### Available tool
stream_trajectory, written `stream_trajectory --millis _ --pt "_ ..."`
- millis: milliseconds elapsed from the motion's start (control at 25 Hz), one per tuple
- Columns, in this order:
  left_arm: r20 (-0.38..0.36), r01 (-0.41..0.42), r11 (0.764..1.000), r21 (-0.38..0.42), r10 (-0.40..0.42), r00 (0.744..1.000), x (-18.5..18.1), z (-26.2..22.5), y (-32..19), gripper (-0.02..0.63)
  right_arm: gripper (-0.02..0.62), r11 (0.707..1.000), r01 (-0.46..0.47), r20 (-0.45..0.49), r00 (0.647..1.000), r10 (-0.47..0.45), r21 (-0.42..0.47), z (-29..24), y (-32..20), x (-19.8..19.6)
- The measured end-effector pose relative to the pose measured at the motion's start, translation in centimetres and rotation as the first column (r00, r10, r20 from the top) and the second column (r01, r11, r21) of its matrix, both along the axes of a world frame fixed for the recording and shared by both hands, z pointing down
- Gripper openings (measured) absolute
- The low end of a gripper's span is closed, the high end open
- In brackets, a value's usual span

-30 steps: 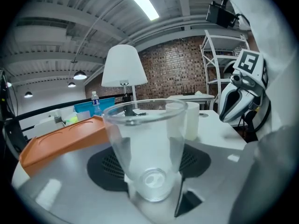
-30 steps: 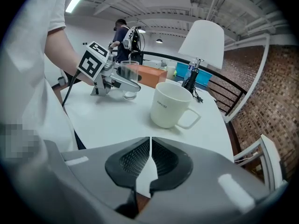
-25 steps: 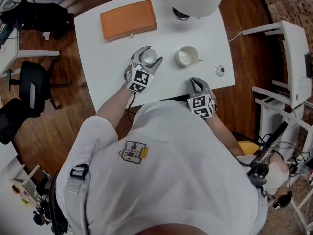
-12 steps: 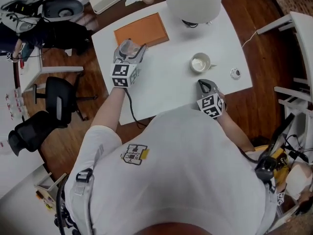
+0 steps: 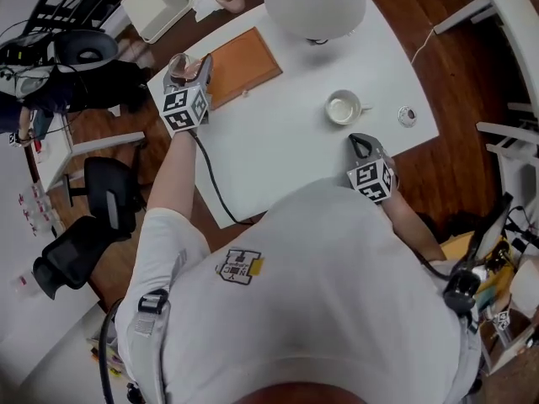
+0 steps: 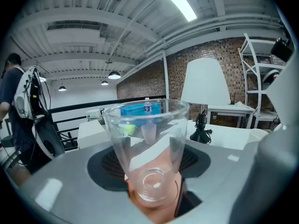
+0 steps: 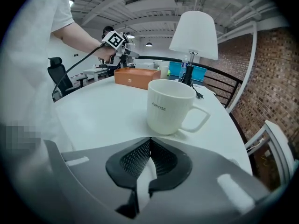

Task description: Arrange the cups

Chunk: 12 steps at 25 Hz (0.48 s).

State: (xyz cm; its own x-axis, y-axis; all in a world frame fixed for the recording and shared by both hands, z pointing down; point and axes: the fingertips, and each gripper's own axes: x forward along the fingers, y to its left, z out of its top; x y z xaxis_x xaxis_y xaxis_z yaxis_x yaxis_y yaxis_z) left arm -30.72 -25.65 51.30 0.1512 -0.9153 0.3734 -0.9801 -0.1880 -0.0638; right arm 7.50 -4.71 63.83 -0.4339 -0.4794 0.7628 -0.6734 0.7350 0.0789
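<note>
I'm holding my right gripper (image 5: 360,144) low, jaws pressed together on nothing, just short of the white mug (image 5: 343,108). Farther off, my left gripper (image 5: 192,74) is clamping the clear glass cup (image 5: 178,67) beside the orange board (image 5: 240,61), at the table (image 5: 278,154) corner. I'm judging that the slick glass could slip if tilted, or land off the edge.

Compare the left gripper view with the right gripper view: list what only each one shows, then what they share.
Only the left gripper view: a clear glass tumbler clamped upright between its jaws. Only the right gripper view: a white ceramic mug standing beyond shut, empty jaws, and the left gripper seen from afar. Both: the white conical-shaded lamp and the white table.
</note>
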Motion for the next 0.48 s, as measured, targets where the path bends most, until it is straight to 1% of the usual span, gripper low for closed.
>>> stream_trajectory --millis 320,480 --pt "-0.004 -0.009 0.998 -0.055 0.008 1.0 0.5 2.9 -1.0 0.281 0.002 0.999 -0.032 -0.008 0.999 0.032 -0.015 0.3 -0.3 0.5" --pt "-0.003 -0.008 0.999 -0.049 0.008 1.0 0.4 3.3 -1.0 0.281 0.002 0.999 -0.042 -0.014 0.999 0.042 -0.018 0.4 -0.3 0.7"
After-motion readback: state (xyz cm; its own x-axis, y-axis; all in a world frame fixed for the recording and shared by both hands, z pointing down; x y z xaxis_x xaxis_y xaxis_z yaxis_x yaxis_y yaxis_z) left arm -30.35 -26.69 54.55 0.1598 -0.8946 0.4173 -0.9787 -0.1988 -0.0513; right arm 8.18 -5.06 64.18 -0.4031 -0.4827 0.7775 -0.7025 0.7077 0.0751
